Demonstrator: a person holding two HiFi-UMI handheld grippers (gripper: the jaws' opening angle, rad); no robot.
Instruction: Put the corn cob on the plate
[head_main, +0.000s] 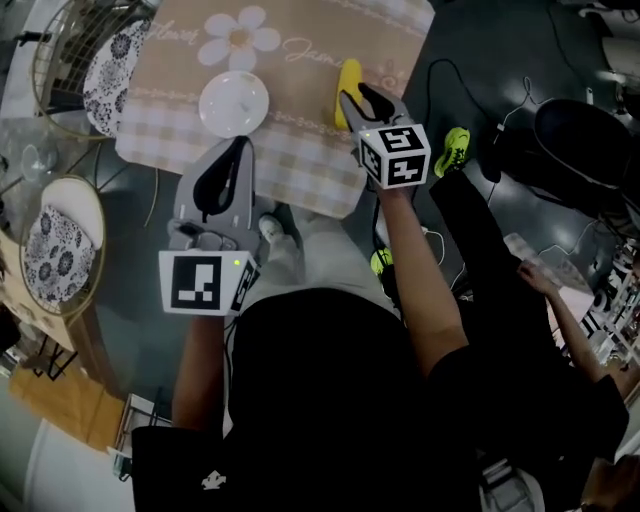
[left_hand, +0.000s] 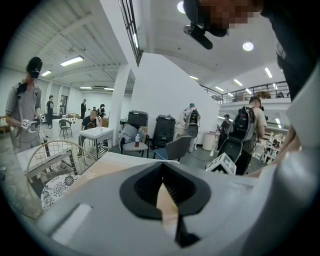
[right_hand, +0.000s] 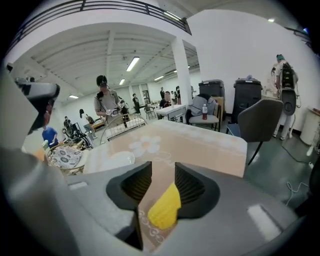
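Right gripper (head_main: 351, 98) fingers narrowly apart around corn cob (head_main: 349, 74), lined up for grasp, not yet clamping; left gripper (head_main: 241, 146) fingers closed, empty, idle near plate (head_main: 234, 103)

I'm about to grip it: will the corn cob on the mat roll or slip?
The corn cob looks rounded and tapered, so it may roll on the mat if nudged. Its ridged surface should probably catch the right tool's ribbed pads rather than slip. It seems small, likely light.

A large bright hall with white walls (left_hand: 165, 85), a white column (right_hand: 181, 70), ceiling strip lights (right_hand: 133, 63), a dark grey floor (right_hand: 280, 170), a grey chair (right_hand: 262, 120) and a small white table (left_hand: 97, 134).
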